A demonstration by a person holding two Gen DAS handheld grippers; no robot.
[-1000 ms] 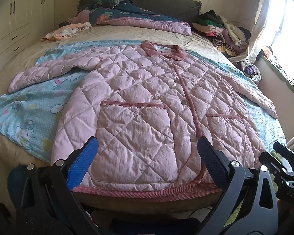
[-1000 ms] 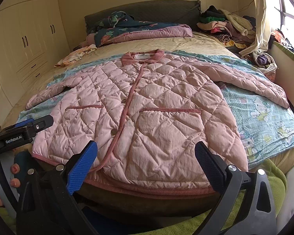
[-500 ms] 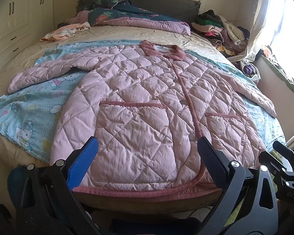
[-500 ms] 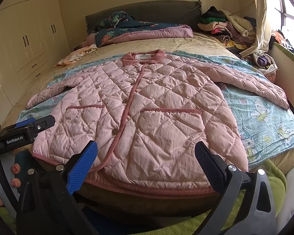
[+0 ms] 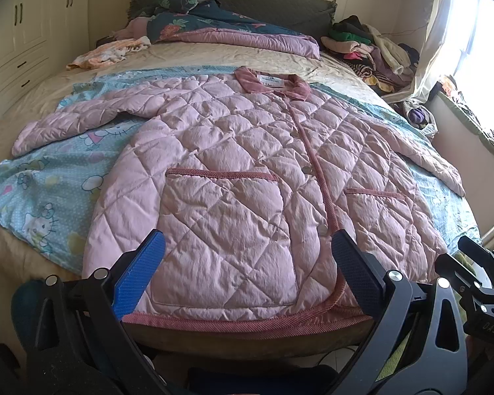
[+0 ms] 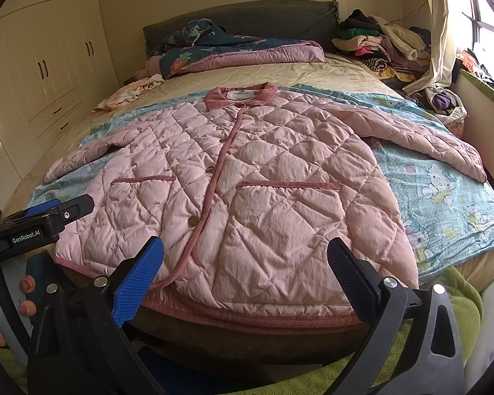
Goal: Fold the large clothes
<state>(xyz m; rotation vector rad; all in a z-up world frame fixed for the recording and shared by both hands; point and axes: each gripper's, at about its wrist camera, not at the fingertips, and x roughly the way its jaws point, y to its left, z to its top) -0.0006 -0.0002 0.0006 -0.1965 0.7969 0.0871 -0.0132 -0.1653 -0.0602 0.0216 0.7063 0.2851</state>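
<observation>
Left wrist view: my left gripper (image 5: pixel 247 273) is spread wide, empty, at the hem of the pink quilted jacket (image 5: pixel 247 171), flat on the bed. Right wrist view: right gripper (image 6: pixel 243 273), same. Nothing's moved lately, so folding hasn't started.

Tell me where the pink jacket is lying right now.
The pink jacket lies spread flat, front up, on the blue cartoon sheet across the bed's near end, its hem by both open grippers.
</observation>
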